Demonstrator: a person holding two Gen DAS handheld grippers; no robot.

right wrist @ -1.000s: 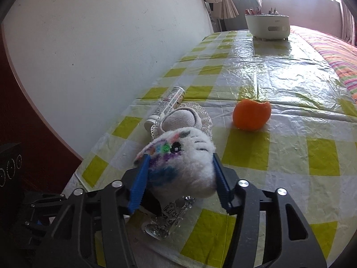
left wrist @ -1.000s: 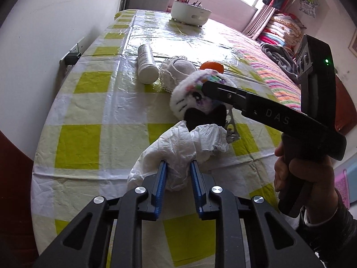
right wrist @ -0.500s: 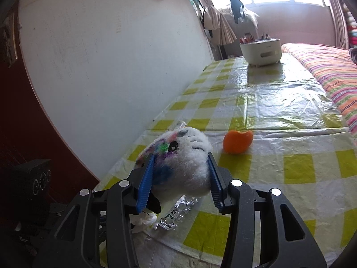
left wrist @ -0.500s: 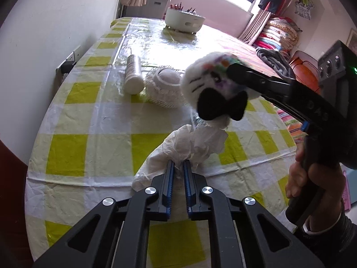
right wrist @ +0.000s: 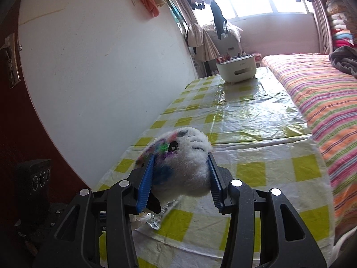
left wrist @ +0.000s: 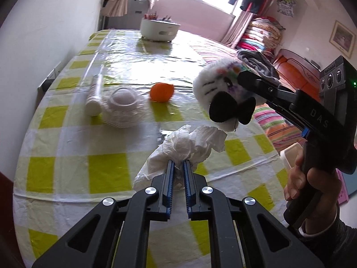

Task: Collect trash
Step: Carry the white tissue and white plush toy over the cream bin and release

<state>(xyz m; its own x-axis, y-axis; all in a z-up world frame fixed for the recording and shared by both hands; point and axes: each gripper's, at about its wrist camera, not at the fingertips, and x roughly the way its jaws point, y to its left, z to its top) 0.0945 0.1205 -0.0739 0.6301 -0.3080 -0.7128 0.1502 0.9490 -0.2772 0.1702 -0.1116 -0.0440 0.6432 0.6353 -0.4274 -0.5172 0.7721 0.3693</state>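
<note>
My left gripper (left wrist: 178, 164) is shut on a crumpled white tissue (left wrist: 189, 144) just above the yellow-checked tablecloth (left wrist: 107, 174). My right gripper (right wrist: 180, 159) is shut on a white plush cat toy (right wrist: 185, 169) with coloured ears and holds it well above the table. The toy (left wrist: 221, 91) and the right gripper's black body also show at the right of the left wrist view. A clear crinkled wrapper (right wrist: 156, 218) lies on the table under the toy.
An orange (left wrist: 161, 92), a white lacy bowl-shaped item (left wrist: 122, 107) and a lying white bottle (left wrist: 94, 96) sit mid-table. A white caddy (left wrist: 159, 29) stands at the far end. A striped bed (right wrist: 323, 102) runs along the right; a wall is at the left.
My right gripper has lifted the plush toy up and to the right, uncovering the orange. My left gripper closed on the tissue and raised it slightly.
</note>
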